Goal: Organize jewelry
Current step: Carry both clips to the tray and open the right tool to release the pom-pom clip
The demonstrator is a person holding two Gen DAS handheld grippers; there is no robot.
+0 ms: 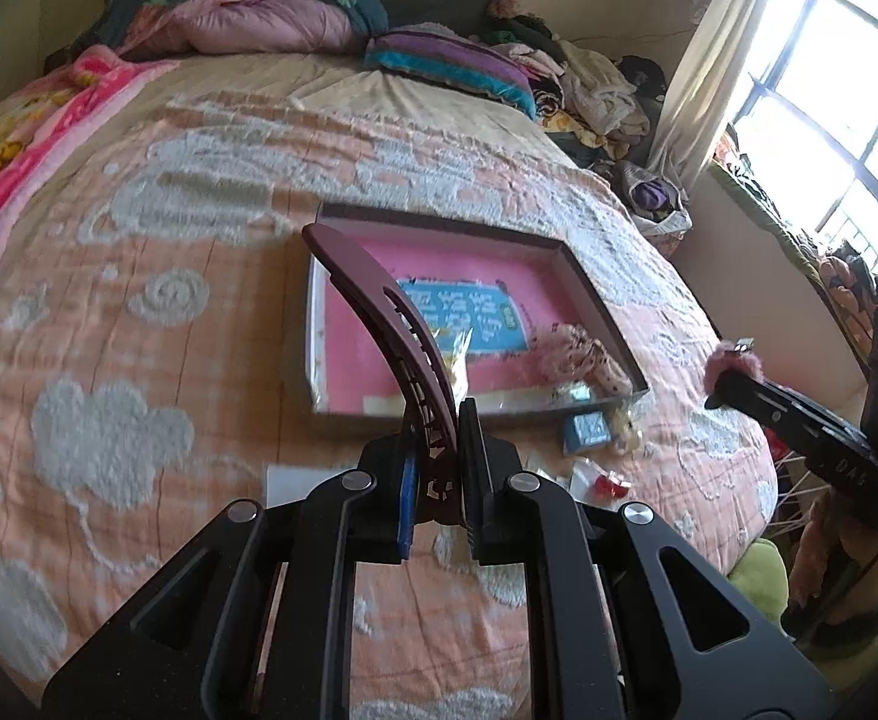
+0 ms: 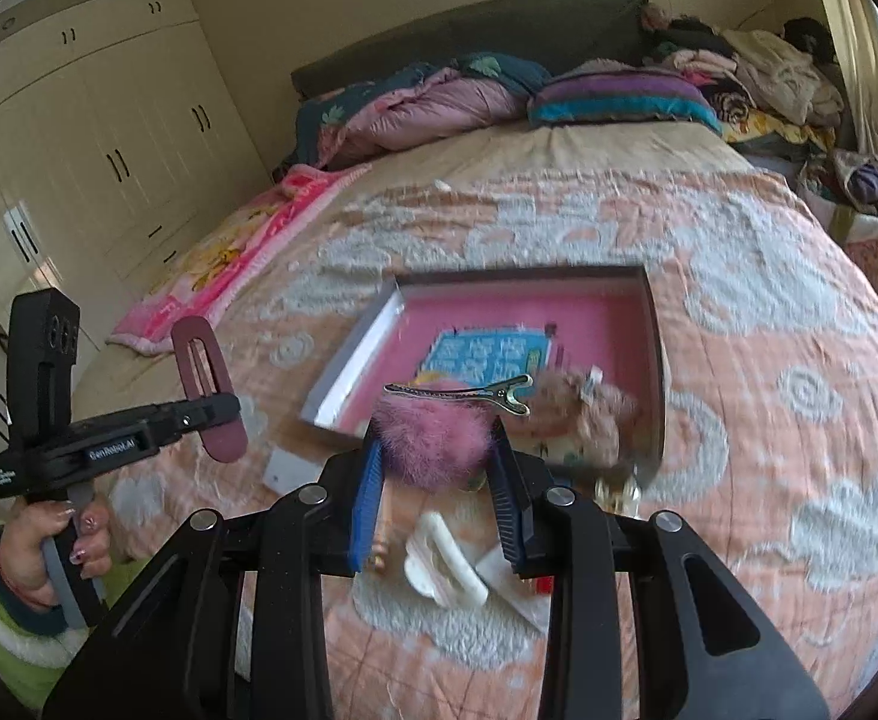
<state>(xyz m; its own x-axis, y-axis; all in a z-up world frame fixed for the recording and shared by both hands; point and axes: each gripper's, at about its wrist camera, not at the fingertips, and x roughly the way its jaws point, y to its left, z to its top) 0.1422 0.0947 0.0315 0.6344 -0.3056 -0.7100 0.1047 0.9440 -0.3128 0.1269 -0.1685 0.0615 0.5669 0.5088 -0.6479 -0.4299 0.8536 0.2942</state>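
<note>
My left gripper [image 1: 439,420] is shut on a dark maroon curved hair clip [image 1: 379,300], held above the bed in front of the open box [image 1: 595,294] with a pink lining. It also shows in the right wrist view [image 2: 223,414] with the maroon clip [image 2: 199,360]. My right gripper [image 2: 436,450] is shut on a pink fluffy pom-pom hair clip [image 2: 433,438] with a metal clasp [image 2: 499,393], near the box [image 2: 655,348]. The right gripper shows at the right of the left wrist view [image 1: 721,375]. A pink floral scrunchie [image 1: 583,357] lies in the box.
On the orange bedspread [image 1: 139,300] before the box lie a white claw clip [image 2: 445,564], a small blue box [image 1: 586,432], a red item in a packet [image 1: 610,486] and a white card [image 2: 286,471]. Pillows and clothes pile at the head; wardrobe [image 2: 109,150] left.
</note>
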